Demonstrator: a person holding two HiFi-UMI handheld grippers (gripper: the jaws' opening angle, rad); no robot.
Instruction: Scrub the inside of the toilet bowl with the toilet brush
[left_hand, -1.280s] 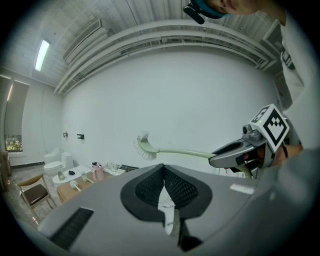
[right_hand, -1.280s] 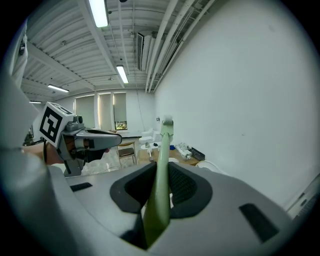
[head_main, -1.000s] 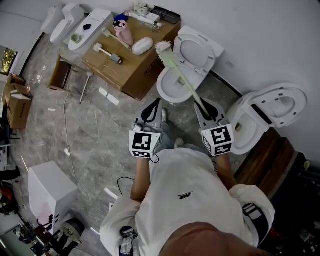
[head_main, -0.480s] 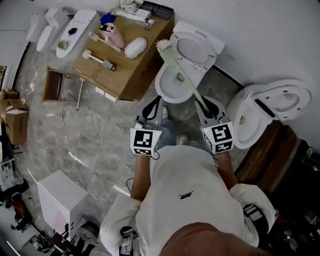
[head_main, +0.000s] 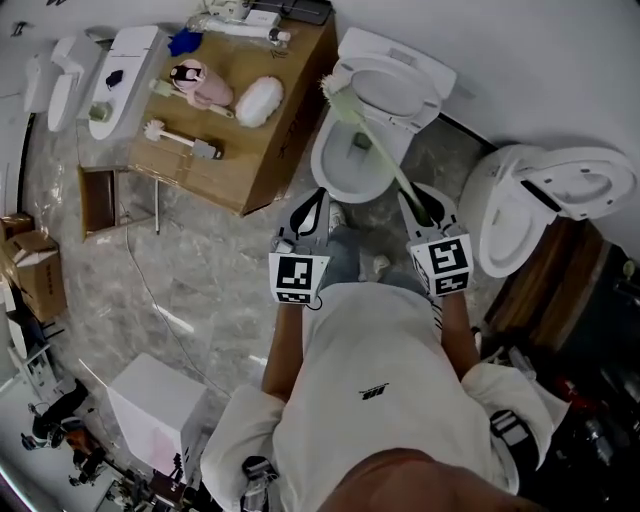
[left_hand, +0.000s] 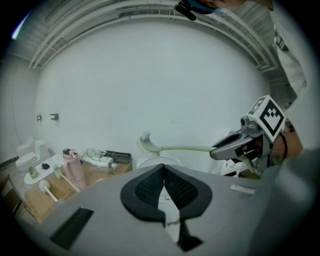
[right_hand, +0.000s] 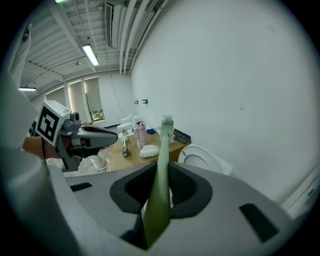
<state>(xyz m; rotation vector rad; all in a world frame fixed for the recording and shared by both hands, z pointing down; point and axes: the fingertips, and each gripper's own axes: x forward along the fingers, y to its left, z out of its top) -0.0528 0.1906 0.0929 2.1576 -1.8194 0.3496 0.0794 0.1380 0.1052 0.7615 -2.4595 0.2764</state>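
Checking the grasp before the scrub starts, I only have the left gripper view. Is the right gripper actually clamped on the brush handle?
Observer: Yes. In the right gripper view, the right gripper has its jaws shut on the green handle of the toilet brush.
Operator: Brush head in the bowl?
Observer: It doesn't look so. In the head view, the brush head lines up with the far left rim of the toilet bowl, beside the raised lid, not over the water.
Operator: Where does my left gripper sit?
Observer: In the head view, the left gripper is left of the handle, with its tip by the bowl's near left rim. Its height can't be told from there.
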